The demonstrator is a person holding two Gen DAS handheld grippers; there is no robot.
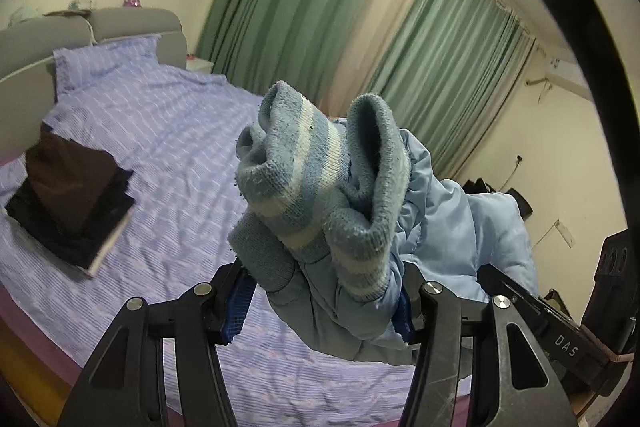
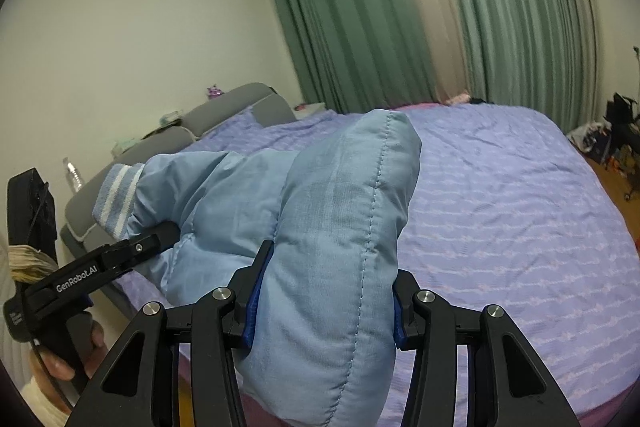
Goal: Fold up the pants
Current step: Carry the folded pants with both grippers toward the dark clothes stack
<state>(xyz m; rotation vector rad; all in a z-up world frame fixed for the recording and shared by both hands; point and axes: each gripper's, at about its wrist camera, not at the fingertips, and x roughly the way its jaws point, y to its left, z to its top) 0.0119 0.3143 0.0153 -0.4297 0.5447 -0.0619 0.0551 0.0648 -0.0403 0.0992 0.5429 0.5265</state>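
Note:
The light blue padded pants (image 1: 460, 227) hang in the air between my two grippers, above the bed. My left gripper (image 1: 320, 303) is shut on the end with the striped blue-and-white knit cuff (image 1: 316, 179), which sticks up past the fingers. My right gripper (image 2: 324, 307) is shut on a thick quilted fold of the pants (image 2: 332, 227). In the right wrist view the left gripper (image 2: 148, 247) shows at the left, clamped on the cuff end (image 2: 116, 195). In the left wrist view the right gripper's body (image 1: 560, 343) shows at lower right.
The bed (image 2: 500, 211) has a lilac striped sheet. A stack of folded dark clothes (image 1: 76, 203) lies on it near the grey headboard (image 1: 132, 23). Green curtains (image 2: 360, 7) hang behind. A bottle (image 2: 73, 173) stands by the headboard. Clutter (image 2: 616, 131) is on the floor at right.

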